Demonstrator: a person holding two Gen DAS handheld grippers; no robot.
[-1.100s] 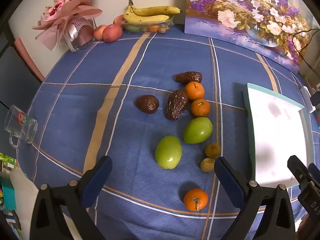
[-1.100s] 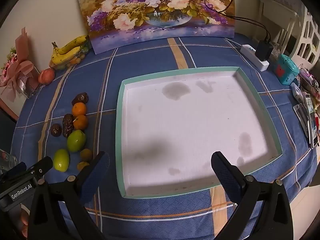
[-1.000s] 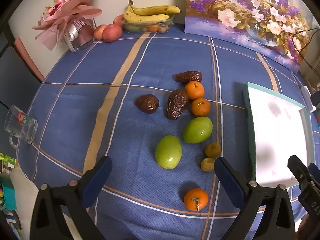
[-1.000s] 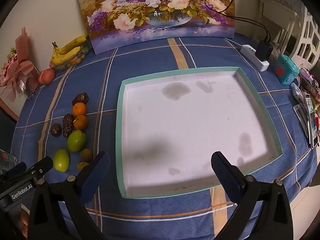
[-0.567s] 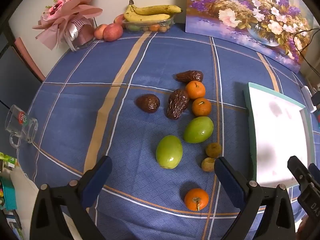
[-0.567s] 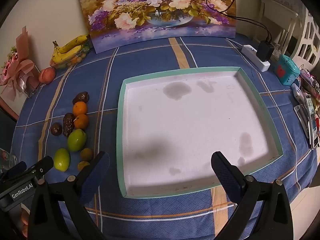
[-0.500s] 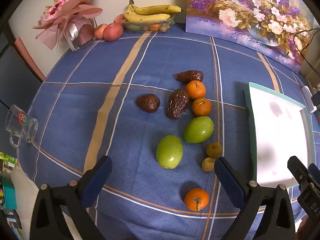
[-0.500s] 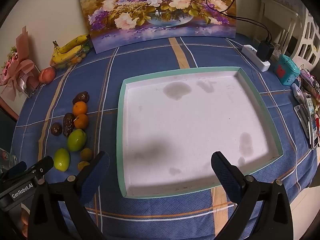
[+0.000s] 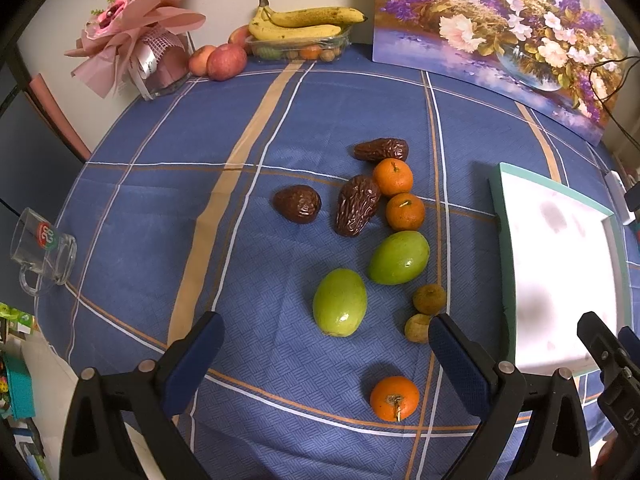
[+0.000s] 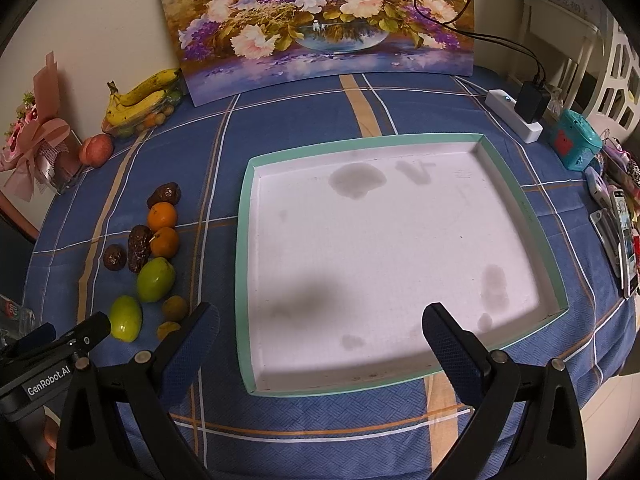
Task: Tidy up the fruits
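Loose fruit lies on the blue checked tablecloth: two green fruits (image 9: 340, 307) (image 9: 399, 257), three oranges (image 9: 394, 398) (image 9: 405, 212) (image 9: 393, 178), three dark wrinkled dates (image 9: 297, 209) (image 9: 357, 210) (image 9: 381, 149) and two small brownish fruits (image 9: 429, 299) (image 9: 417, 327). My left gripper (image 9: 326, 342) hangs open above the near green fruit, holding nothing. An empty white tray with a teal rim (image 10: 243, 240) lies to the right of the fruit. Over the tray's front part my right gripper (image 10: 320, 330) is open and empty. The left gripper's body (image 10: 56, 346) shows at lower left in the right wrist view.
At the back stand a flower painting (image 9: 500, 32), a box with bananas (image 9: 304, 28), apples (image 9: 226, 62) and a pink bouquet (image 9: 132, 44). A glass mug (image 9: 42, 250) sits at the left table edge. A power strip (image 10: 514, 120), a teal box (image 10: 574, 144) and phones (image 10: 620, 236) lie to the right.
The left wrist view has shifted very slightly; the fruit, the tray and both grippers stay as they were.
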